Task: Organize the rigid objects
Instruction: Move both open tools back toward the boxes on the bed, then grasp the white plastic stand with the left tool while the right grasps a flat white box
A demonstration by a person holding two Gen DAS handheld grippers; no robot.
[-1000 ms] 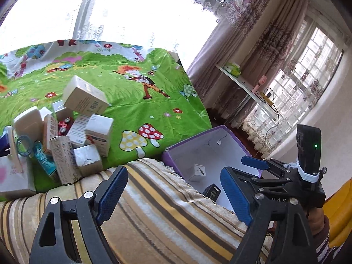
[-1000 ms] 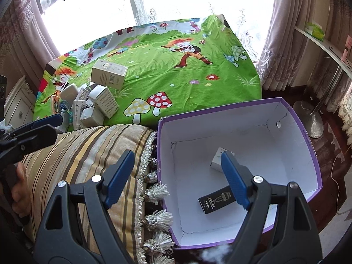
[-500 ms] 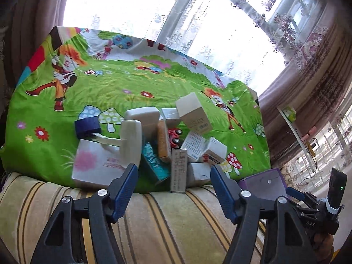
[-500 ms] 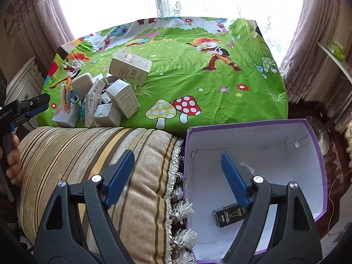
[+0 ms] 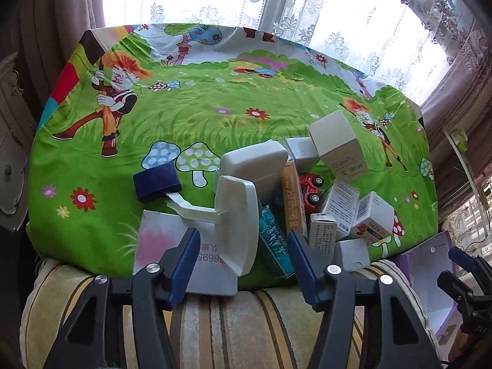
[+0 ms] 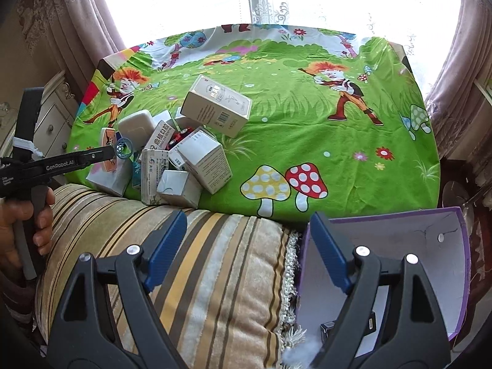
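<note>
both grippers are held with jaws spread and nothing between them. left gripper (image 5: 243, 255) hangs over the near edge of the pile, its blue pads either side of a white rounded box (image 5: 238, 221) standing on edge; right gripper (image 6: 247, 249) hangs above the seam where the striped cushion (image 6: 196, 264) meets the purple box (image 6: 461, 264).

largest first: the green cartoon cloth (image 6: 307, 129) covers the whole surface, and only the right view shows its bare right half with the yellow and red mushrooms. the striped cushion lies along the cloth's near edge in both views. the purple box, white inside, sits to the right of the cushion; the right view looks down into it and shows a small dark item (image 6: 327, 329) at the bottom, mostly hidden by the gripper, while the left view catches only a corner of the box (image 5: 430, 255).

the pile of boxes (image 6: 172, 156) crowds the cloth's left near corner. a big grey carton (image 6: 216, 104) leans on its far side. the left view, closer, shows things the right view hardly does: a pink-printed flat box (image 5: 160, 243) at the front, a navy piece (image 5: 155, 181) with a white strap, a teal pack (image 5: 273, 233), an orange pack (image 5: 292, 196) and a red toy car (image 5: 310, 189) wedged among them.
</note>
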